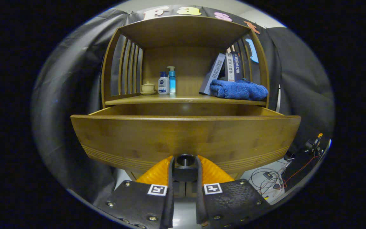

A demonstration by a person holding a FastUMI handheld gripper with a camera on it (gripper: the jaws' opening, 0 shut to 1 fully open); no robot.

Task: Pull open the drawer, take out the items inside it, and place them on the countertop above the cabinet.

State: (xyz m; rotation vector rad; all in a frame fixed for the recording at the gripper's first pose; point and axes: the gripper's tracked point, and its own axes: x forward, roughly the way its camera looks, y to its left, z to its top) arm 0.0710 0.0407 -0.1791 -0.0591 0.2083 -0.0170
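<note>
A wooden cabinet's drawer [183, 136] stands pulled out toward me, its wide front panel just ahead of the fingers. My gripper [185, 165] is shut on the dark round drawer knob [185, 159], which sits between both fingers under the panel's lower edge. The drawer's inside is hidden behind its front panel, so its contents cannot be seen. Above the drawer runs the countertop [183, 99].
On the countertop stand a small lidded cup [148, 87], a white bottle [163, 83] and a blue pump bottle [172, 80] at the left. Several leaning books [224, 71] and a folded blue towel [238, 89] are at the right. Cables [272, 181] lie on the floor, lower right.
</note>
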